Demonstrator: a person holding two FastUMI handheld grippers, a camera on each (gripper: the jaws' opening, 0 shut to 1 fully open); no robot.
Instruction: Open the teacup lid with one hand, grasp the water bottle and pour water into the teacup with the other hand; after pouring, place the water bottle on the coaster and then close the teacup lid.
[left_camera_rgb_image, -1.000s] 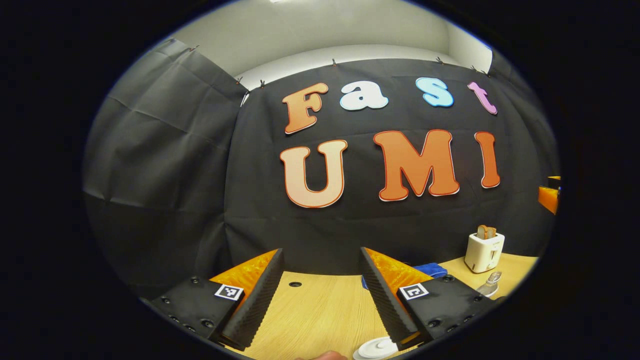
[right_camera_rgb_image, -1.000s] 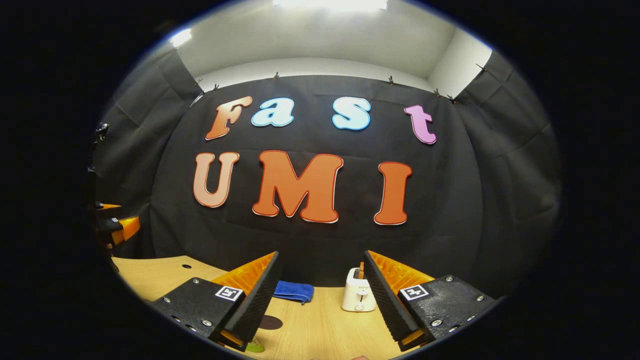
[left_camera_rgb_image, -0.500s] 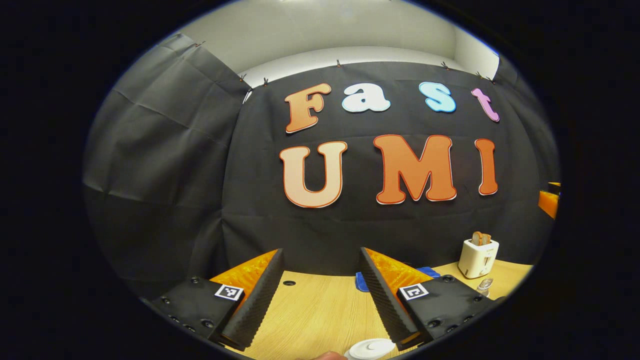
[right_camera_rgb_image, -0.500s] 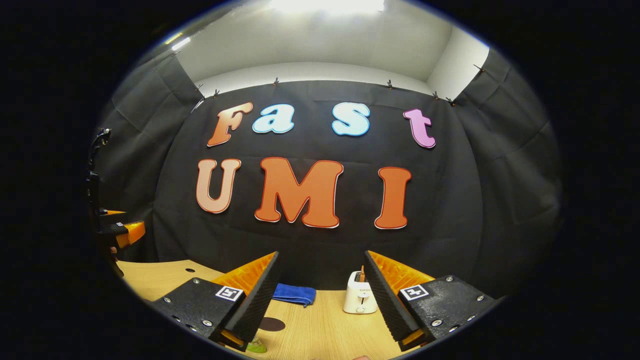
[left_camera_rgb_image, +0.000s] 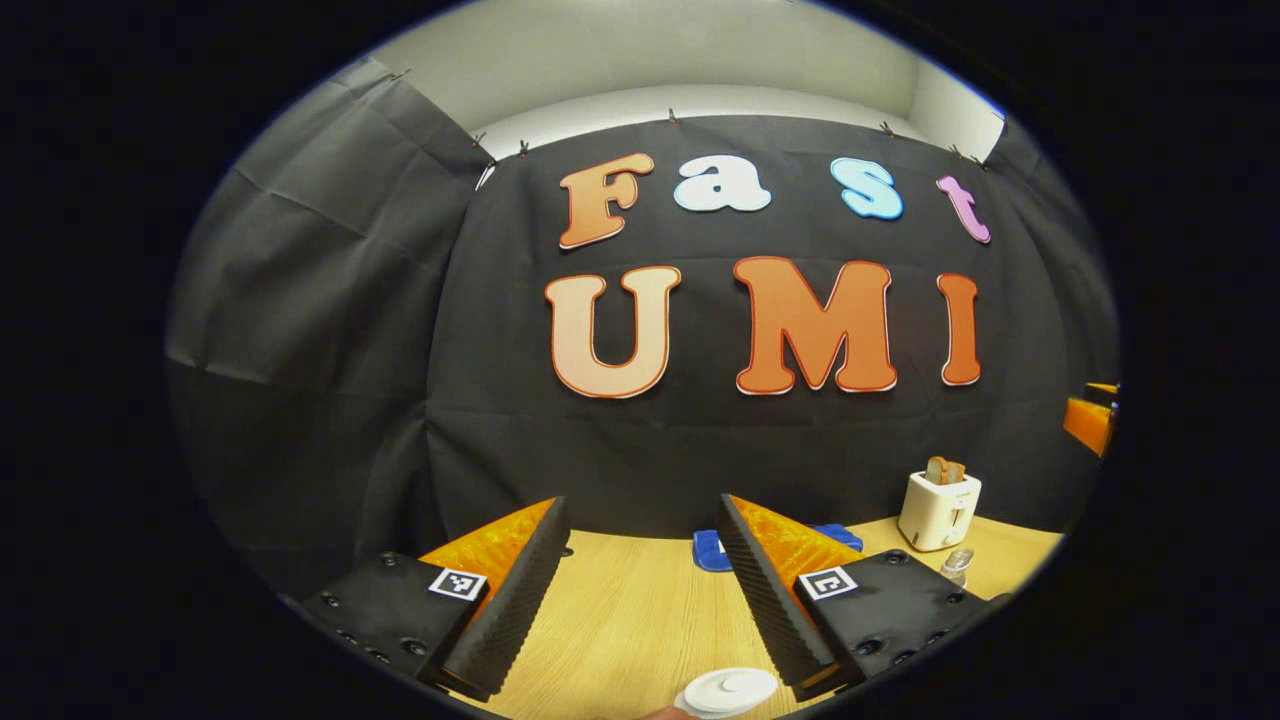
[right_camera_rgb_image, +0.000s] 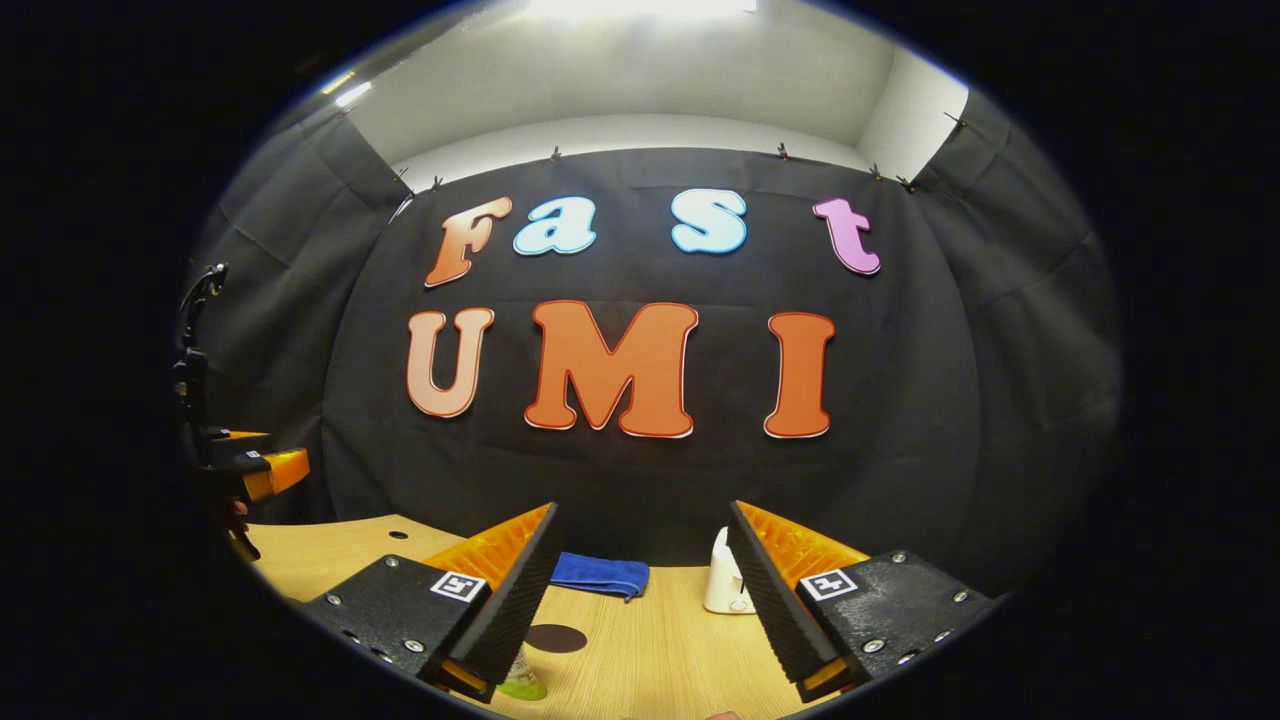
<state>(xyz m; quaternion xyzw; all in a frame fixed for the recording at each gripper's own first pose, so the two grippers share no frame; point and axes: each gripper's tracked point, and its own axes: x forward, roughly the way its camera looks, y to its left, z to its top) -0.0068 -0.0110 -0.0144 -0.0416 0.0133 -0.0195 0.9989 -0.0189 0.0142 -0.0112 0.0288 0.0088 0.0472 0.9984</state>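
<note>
Left gripper view: left tool (left_camera_rgb_image: 640, 580) spread, holding nothing, above the tabletop (left_camera_rgb_image: 620, 620); white teacup lid (left_camera_rgb_image: 727, 690) at the near edge, seemingly still on the cup. Right gripper view: right tool (right_camera_rgb_image: 645, 580) spread, empty; green bottle top (right_camera_rgb_image: 520, 683) near its left finger, dark coaster (right_camera_rgb_image: 556, 638) just beyond. Judgement: nothing started; all steps remain.

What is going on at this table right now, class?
A person holds a hand-held gripper in each hand above a wooden table, and neither grips anything yet. The left hand-held gripper is open, with the white teacup lid just below its fingers and still on. The right hand-held gripper is open too, the green-capped water bottle at its left finger and the dark round coaster beyond. A toaster and blue cloth sit at the back.
</note>
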